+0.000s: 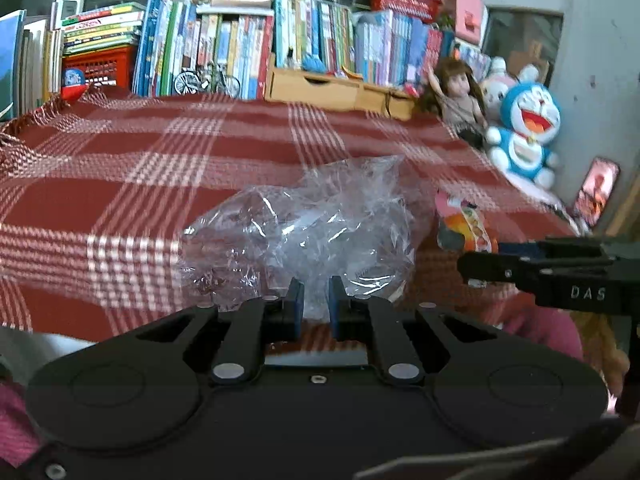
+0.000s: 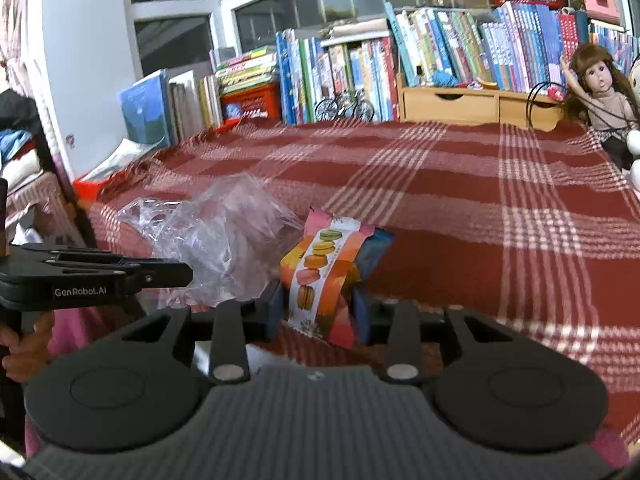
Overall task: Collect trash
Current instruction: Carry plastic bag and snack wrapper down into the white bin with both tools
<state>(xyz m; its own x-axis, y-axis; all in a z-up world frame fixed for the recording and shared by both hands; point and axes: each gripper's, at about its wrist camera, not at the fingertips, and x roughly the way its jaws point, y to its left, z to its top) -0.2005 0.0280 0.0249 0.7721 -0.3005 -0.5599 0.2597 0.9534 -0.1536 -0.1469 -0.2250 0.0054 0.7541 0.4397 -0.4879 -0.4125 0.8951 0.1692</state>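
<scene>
My left gripper [image 1: 316, 306] is shut on a crumpled clear plastic bag [image 1: 304, 232], which billows up in front of its blue pads above the red plaid cloth [image 1: 120, 184]. In the right wrist view the same clear plastic bag [image 2: 216, 240] hangs from the left gripper [image 2: 184, 272] at the left edge. My right gripper [image 2: 318, 308] is shut on an orange and pink macaron snack wrapper [image 2: 324, 268], held upright between its pads. From the left wrist view, that snack wrapper [image 1: 464, 224] shows at the tip of the right gripper [image 1: 476, 268].
A row of books [image 1: 248, 48] and a wooden drawer box [image 1: 320, 88] line the far side. A doll [image 1: 456, 96] and a blue plush toy [image 1: 524, 128] sit at the right. A red basket [image 2: 252, 100] stands by the books. A person's pink sleeve [image 2: 76, 332] shows below.
</scene>
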